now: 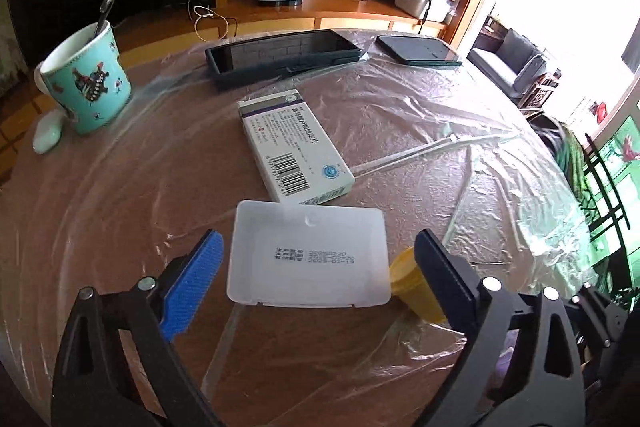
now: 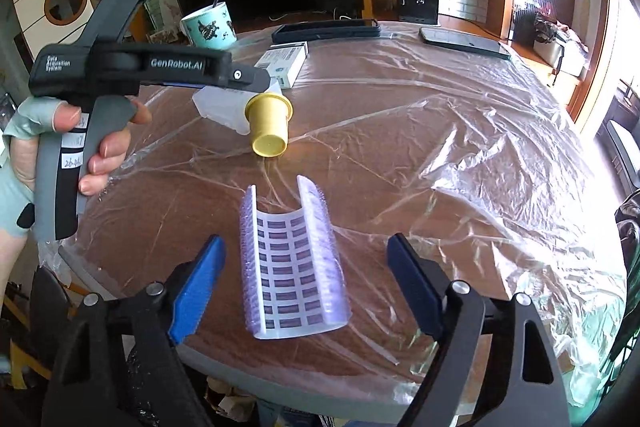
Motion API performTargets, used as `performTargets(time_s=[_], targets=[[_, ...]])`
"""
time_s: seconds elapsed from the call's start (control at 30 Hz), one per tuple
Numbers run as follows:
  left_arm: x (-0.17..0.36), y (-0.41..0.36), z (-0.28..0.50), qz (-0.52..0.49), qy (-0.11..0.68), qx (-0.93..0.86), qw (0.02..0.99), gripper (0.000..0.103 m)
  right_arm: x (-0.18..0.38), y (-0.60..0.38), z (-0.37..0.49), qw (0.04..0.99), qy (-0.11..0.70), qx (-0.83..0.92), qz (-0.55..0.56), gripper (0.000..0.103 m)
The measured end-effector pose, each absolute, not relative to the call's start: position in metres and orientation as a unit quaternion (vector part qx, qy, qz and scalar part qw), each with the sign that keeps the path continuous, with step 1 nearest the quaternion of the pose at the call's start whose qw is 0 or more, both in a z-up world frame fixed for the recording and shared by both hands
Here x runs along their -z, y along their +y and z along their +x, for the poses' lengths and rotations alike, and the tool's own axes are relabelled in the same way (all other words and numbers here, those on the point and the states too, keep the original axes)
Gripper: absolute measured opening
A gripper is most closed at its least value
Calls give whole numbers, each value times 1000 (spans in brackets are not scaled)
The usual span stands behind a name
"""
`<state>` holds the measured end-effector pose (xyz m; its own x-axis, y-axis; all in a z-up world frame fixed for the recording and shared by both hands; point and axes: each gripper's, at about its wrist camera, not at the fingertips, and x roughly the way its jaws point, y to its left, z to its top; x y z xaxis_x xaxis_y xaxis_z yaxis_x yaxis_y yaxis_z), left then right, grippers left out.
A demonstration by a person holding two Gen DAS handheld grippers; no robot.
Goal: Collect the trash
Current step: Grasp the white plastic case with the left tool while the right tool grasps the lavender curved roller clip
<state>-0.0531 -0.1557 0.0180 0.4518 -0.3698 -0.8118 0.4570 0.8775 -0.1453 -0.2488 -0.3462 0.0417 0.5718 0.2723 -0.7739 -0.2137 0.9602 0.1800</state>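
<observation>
We see a translucent plastic box [image 1: 308,255] lying flat on the film-covered round table [image 1: 120,187], between the spread fingers of our left gripper [image 1: 320,267], which touches nothing. A yellow capsule cup [image 1: 412,283] sits just beside the box, against the gripper's right finger. Beyond the box lies a medicine carton [image 1: 294,147]. Our right gripper [image 2: 306,283] is likewise spread wide around a curled blister sheet [image 2: 292,263], gripping nothing. Farther off stand a teal mug [image 1: 86,83] and two phones.
</observation>
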Motion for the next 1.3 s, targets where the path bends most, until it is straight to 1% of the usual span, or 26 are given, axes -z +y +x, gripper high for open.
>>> performTargets(time_s=[0.2,0.3,0.43,0.57,0.83,0.97,1.0,1.03,1.1,1.17,1.3], targets=[[-19,-148,-49,40,461,228,857,95,-42,-345,-249,885,442,-142,38,82],[-17,-156,-52,70,457,229,857,94,-42,-343,-248,885,442,-144,36,81],[-11,-170,-52,105,455,223,856,89,-42,-341,-247,885,442,-144,33,76],[-9,-170,-48,92,458,226,855,89,-42,-340,-247,885,443,-142,29,74],[2,-158,-46,88,470,210,853,89,-41,-344,-251,886,441,-140,27,74],[6,-163,-55,119,457,202,858,89,-41,-342,-250,887,440,-141,19,67],[6,-164,-56,120,456,202,858,88,-41,-342,-250,887,440,-141,17,67],[6,-164,-58,119,456,203,859,84,-41,-342,-250,887,440,-140,16,65],[5,-162,-59,116,453,199,861,82,-41,-341,-250,887,439,-139,13,52],[5,-161,-60,115,452,200,862,82,-42,-342,-249,888,438,-140,14,44],[1,-154,-68,102,449,198,865,82,-46,-346,-249,891,430,-145,26,43]])
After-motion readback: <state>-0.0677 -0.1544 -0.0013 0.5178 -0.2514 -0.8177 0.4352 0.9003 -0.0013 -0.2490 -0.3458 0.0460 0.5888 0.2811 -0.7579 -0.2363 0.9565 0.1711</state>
